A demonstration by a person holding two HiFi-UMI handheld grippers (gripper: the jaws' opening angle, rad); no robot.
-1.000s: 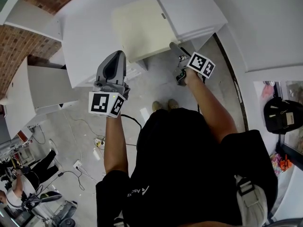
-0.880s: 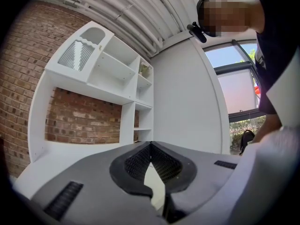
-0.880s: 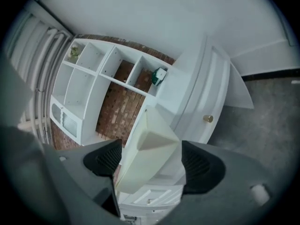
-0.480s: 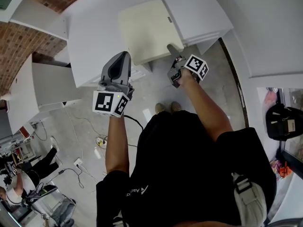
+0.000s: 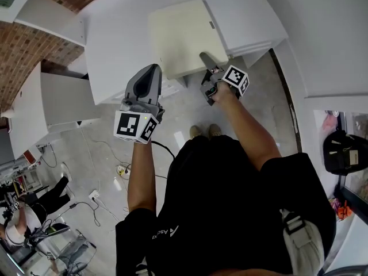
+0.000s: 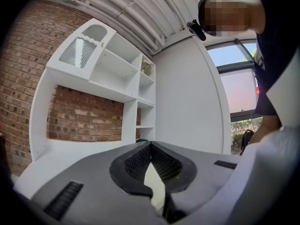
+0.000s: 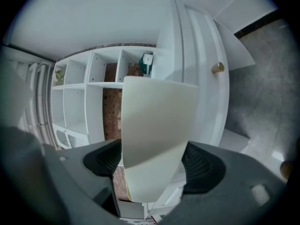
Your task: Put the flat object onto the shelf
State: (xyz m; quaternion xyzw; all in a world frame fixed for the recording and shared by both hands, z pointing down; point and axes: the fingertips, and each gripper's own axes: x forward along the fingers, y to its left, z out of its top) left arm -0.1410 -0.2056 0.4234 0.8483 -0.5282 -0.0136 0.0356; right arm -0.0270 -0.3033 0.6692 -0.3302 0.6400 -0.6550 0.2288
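Placement looks unfinished: the right gripper (image 5: 208,61) clamps the near edge of the cream board (image 5: 183,36), held over the front edge of the white shelf unit (image 5: 247,16), the left gripper (image 5: 150,73) is closed and empty, and setting down and letting go remain.

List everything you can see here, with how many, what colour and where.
flat panel: one, cream, raised before the shelving
shelf unit: one, white, ahead of the person
brick wall: one, red-brown, behind the shelf unit
knob: one, brass, right of the flat panel
bag: one, black, far right
cables: a few, pale, on the floor
bystander: one, dark clothes, lower left
left tool: grey, shut, empty
right tool: grey, shut on the flat panel
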